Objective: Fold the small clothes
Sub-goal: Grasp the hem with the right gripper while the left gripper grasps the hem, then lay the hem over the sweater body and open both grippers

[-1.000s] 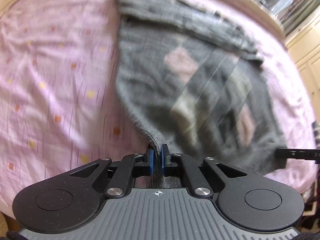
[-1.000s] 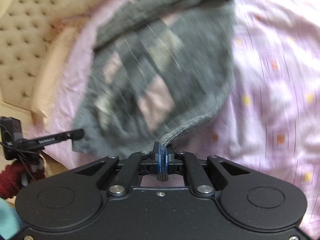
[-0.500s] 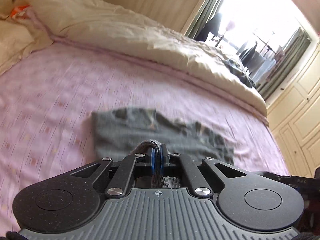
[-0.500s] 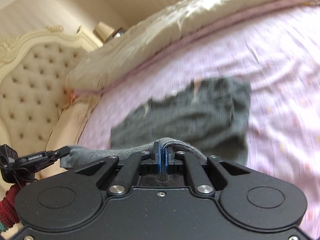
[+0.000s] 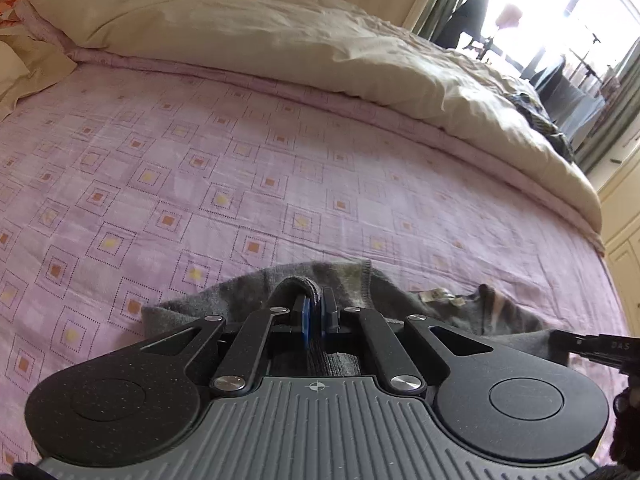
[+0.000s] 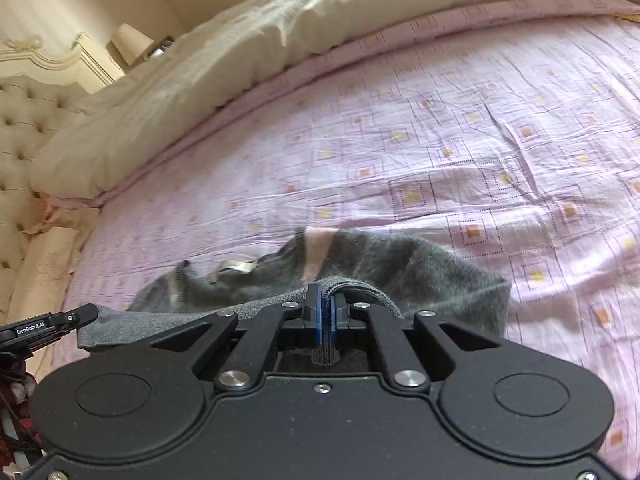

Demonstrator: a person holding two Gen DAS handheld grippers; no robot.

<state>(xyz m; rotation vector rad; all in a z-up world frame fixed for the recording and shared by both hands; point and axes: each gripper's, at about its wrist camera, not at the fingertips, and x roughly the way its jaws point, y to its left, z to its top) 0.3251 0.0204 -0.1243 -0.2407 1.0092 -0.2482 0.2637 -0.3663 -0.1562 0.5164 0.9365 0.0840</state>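
A small grey knitted sweater (image 5: 472,316) with pale pink and beige patches lies folded over on the pink bedsheet (image 5: 240,168). My left gripper (image 5: 315,312) is shut on the sweater's ribbed hem at its left corner. My right gripper (image 6: 326,312) is shut on the hem (image 6: 360,286) at the right corner of the sweater (image 6: 400,256). The hem is carried forward over the sweater's upper part, near the neckline and its label (image 6: 236,267). Each view shows the other gripper's fingertip at its edge: the right gripper's (image 5: 596,346) and the left gripper's (image 6: 48,325).
A cream duvet (image 5: 280,36) is bunched along the far side of the bed. A tufted cream headboard (image 6: 24,128) and a bedside lamp (image 6: 130,44) stand at the left of the right wrist view. A window (image 5: 560,12) and cream cabinet doors (image 5: 624,248) lie to the right.
Both grippers have carried the sweater's hem up and forward, doubling the spread-out sweater over itself. The views have tilted from looking down at the sweater to looking across the bed.
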